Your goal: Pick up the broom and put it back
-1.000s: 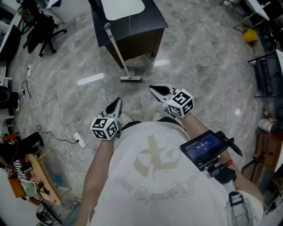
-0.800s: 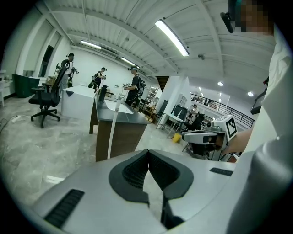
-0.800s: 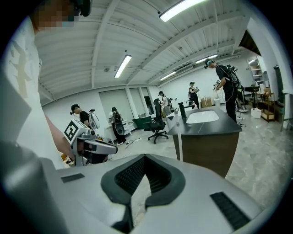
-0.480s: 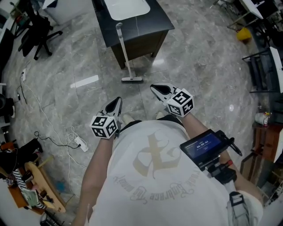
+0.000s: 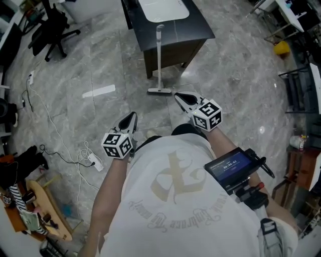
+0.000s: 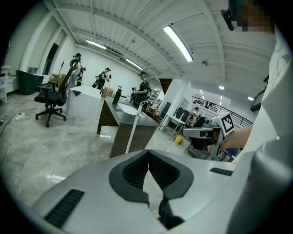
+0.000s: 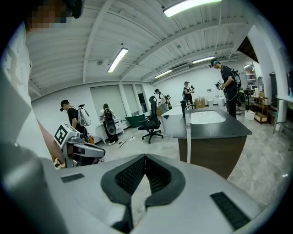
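Nearest the head camera is the person's white printed shirt (image 5: 173, 201), with a small screen device (image 5: 230, 168) mounted at the right side of the torso. Both arms reach forward over the grey marble floor (image 5: 100, 65).

The left gripper (image 5: 133, 116) sits lower in the head view. Its own view shows the left gripper's jaws pressed together at the tips with nothing between them. The right gripper (image 5: 180, 95) reaches further ahead. Its jaws are likewise clenched on nothing, as the right gripper view shows.

Beyond them stands the broom (image 5: 159, 60). It is upright, with its flat head on the floor and its pale handle leaning against the front of a dark counter (image 5: 198, 25). In the head view the broom's head lies just ahead of the right gripper's tip and a little to its left, not touching it, and it is well apart from the left gripper. In the right gripper view the broom (image 7: 187, 132) rises to the right of the jaw line. In the left gripper view the broom (image 6: 132, 130) rises slightly left of it.

The counter holds a white sink (image 5: 163, 9). Off to the left stands a black office chair (image 5: 52, 30), and a power strip (image 5: 93, 161) with cables lies on the floor. Several people stand in the background.
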A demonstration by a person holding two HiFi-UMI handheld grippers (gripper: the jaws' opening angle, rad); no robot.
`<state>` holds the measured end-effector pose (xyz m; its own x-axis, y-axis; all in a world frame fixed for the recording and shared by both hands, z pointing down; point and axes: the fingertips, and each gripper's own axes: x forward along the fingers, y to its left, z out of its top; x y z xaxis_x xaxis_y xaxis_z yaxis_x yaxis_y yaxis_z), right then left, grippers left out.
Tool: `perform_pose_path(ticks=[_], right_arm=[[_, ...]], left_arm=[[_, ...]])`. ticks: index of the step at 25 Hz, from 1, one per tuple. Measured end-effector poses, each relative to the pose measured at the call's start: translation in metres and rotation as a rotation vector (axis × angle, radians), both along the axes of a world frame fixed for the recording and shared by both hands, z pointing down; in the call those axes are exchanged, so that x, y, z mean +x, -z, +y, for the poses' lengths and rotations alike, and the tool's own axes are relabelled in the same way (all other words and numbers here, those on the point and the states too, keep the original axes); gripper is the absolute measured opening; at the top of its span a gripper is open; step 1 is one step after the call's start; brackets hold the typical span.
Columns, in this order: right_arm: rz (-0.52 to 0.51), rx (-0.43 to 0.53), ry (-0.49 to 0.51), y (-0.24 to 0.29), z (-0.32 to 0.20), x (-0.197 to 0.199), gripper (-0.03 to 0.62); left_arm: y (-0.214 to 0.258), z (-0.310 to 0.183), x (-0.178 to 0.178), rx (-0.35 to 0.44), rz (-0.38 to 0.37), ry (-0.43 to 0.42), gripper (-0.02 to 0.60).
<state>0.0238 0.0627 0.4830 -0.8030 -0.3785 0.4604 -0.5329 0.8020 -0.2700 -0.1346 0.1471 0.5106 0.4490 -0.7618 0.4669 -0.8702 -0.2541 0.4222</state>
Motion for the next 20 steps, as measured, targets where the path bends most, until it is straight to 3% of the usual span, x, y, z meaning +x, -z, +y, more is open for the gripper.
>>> perform_pose_path(ticks=[13,20], right_arm=[[0.008,-0.033,0.030,-0.015,-0.032,-0.036,0.017],[-0.014,-0.045,0.047,-0.024,-0.070,-0.048,0.017]], left_arm=[[-0.012,-0.014,-0.035,-0.019,0.024,0.084,0.012],[-0.009,-0.045,-0.045,-0.024,-0.003,0.096,0.012]])
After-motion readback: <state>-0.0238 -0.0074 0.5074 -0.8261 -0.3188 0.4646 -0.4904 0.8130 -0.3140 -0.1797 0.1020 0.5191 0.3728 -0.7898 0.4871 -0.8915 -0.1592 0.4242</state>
